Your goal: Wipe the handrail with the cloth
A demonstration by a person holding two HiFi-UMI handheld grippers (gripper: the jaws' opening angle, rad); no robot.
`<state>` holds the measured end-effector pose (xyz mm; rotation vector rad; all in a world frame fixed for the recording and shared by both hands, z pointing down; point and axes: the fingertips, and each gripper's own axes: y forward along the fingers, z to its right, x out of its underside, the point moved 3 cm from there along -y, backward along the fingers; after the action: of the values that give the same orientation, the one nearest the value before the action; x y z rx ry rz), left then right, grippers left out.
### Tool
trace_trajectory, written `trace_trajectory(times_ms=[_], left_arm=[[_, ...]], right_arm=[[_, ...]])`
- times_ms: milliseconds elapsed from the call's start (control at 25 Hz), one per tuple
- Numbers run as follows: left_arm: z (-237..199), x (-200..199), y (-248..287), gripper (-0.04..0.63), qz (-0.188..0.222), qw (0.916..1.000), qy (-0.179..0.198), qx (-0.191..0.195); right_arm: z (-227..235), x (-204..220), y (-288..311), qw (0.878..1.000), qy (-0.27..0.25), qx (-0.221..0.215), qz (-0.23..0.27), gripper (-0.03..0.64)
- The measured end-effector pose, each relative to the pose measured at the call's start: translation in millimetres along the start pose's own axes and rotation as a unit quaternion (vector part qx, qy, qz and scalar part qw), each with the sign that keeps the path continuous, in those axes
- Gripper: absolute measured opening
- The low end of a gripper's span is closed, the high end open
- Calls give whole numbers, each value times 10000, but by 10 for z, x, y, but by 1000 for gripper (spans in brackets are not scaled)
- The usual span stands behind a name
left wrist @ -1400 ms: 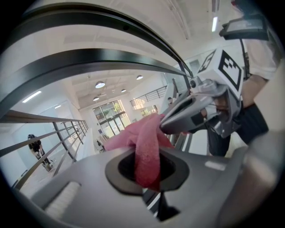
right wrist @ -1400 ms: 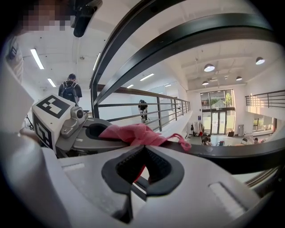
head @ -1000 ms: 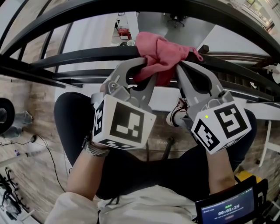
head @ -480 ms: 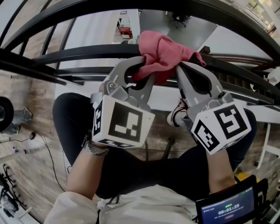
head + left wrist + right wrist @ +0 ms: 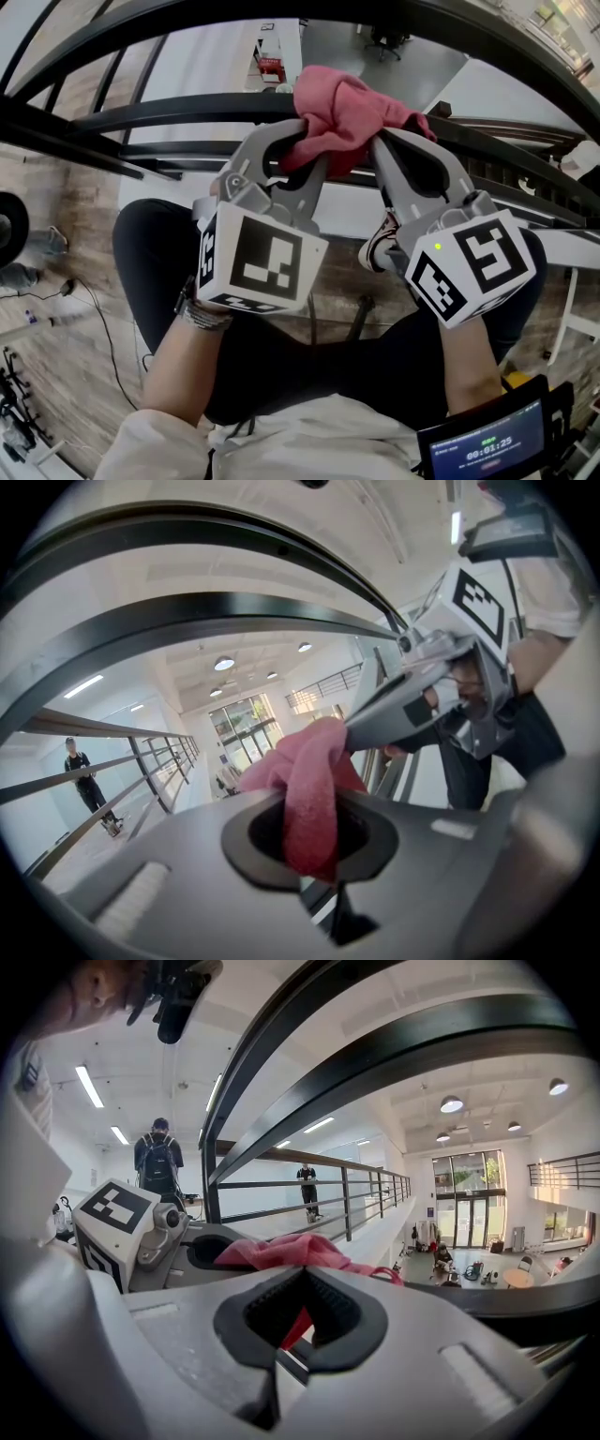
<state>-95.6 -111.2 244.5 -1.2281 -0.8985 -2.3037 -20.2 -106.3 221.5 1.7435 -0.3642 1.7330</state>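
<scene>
A pink cloth (image 5: 349, 111) is bunched over a black handrail (image 5: 159, 116) that curves across the head view. My left gripper (image 5: 307, 157) grips the cloth's left lower part and is shut on it. In the left gripper view the cloth (image 5: 309, 794) hangs through the shut jaws (image 5: 317, 841), under the rail (image 5: 187, 621). My right gripper (image 5: 379, 142) pinches the cloth's right side. In the right gripper view the cloth (image 5: 281, 1251) shows red inside the gap of the shut gripper (image 5: 302, 1314), with the rail (image 5: 403, 1058) above.
More black railing bars (image 5: 84, 150) run beside and below the handrail, with a lower floor far beneath. The person's legs and a shoe (image 5: 380, 246) are under the grippers. A screen device (image 5: 487, 452) sits at bottom right. People (image 5: 159, 1162) stand by a distant railing.
Both grippers and the cloth have edged slightly to the right along the handrail. Both grips are unchanged.
</scene>
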Motion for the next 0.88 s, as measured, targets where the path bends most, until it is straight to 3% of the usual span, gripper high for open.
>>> trace_trajectory(times_ms=[480, 720, 880], left_arm=[[-23, 93, -27, 29, -85, 9996, -197, -156], [-91, 56, -51, 29, -30, 9998, -47, -190], [-137, 133, -86, 29, -79, 9994, -196, -270]], right_arm=[[-49, 0, 48, 10000, -40, -81, -19, 2], [-72, -26, 69, 9999, -29, -111, 11, 2], [-103, -22, 104, 9999, -39, -138, -22, 2]])
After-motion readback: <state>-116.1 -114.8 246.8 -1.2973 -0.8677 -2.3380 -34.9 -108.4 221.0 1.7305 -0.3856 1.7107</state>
